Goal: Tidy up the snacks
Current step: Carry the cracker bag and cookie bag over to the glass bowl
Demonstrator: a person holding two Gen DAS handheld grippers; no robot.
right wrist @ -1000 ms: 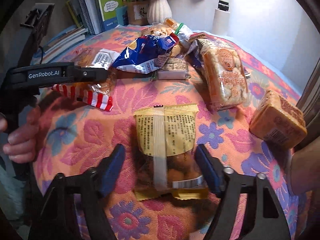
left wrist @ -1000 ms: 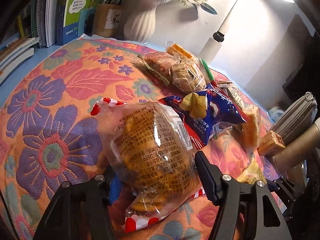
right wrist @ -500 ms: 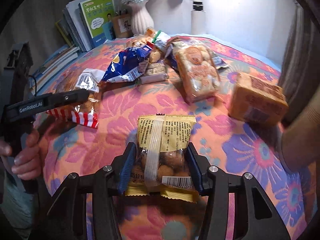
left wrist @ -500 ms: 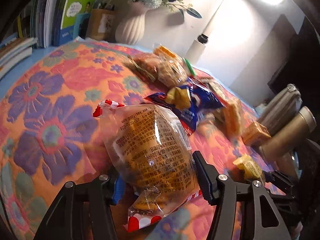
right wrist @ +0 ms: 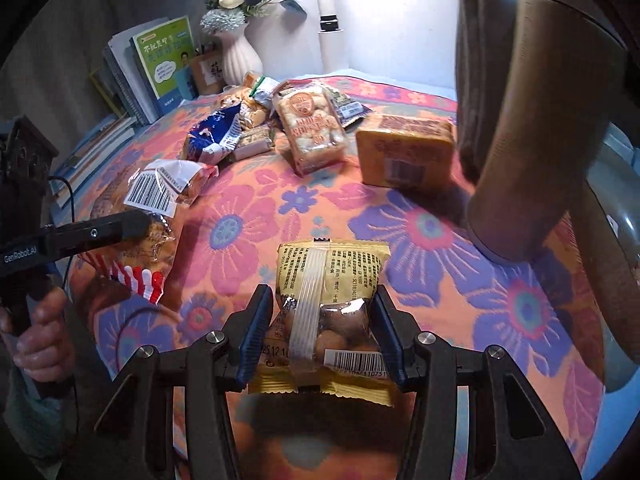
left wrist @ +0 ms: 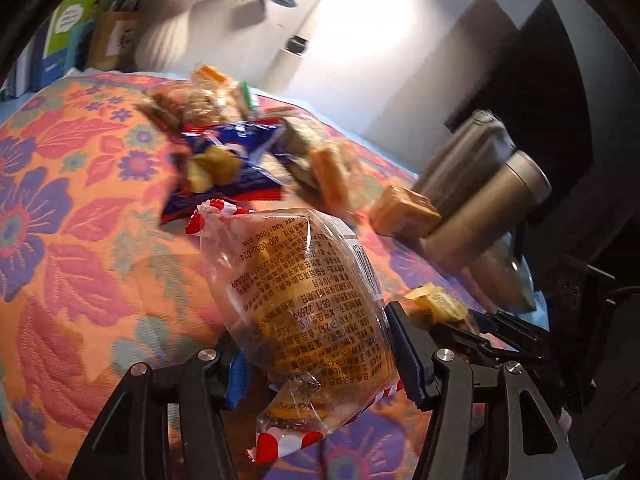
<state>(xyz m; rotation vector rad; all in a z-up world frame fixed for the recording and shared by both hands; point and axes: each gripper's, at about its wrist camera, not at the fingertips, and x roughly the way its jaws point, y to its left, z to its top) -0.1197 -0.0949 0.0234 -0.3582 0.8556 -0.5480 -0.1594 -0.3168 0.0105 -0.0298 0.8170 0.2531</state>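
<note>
My left gripper (left wrist: 316, 356) is shut on a clear bread packet with red-and-white ends (left wrist: 304, 300), held above the floral cloth; it also shows in the right wrist view (right wrist: 152, 208). My right gripper (right wrist: 322, 328) is shut on a small yellow snack packet (right wrist: 330, 292), lifted off the cloth. A pile of snacks lies further back: a blue bag (right wrist: 214, 134), a long biscuit pack (right wrist: 312, 128) and an orange box (right wrist: 404, 152).
The floral cloth (right wrist: 420, 232) covers the table. Books (right wrist: 160, 64) and a white vase (right wrist: 236, 52) stand at the back. A grey bag with rolled handles (right wrist: 540, 120) stands at the right. The left gripper body (right wrist: 60, 240) is at the left.
My right gripper closed on the yellow packet and lifted it. My left gripper moved right and up with the bread packet still in it.
</note>
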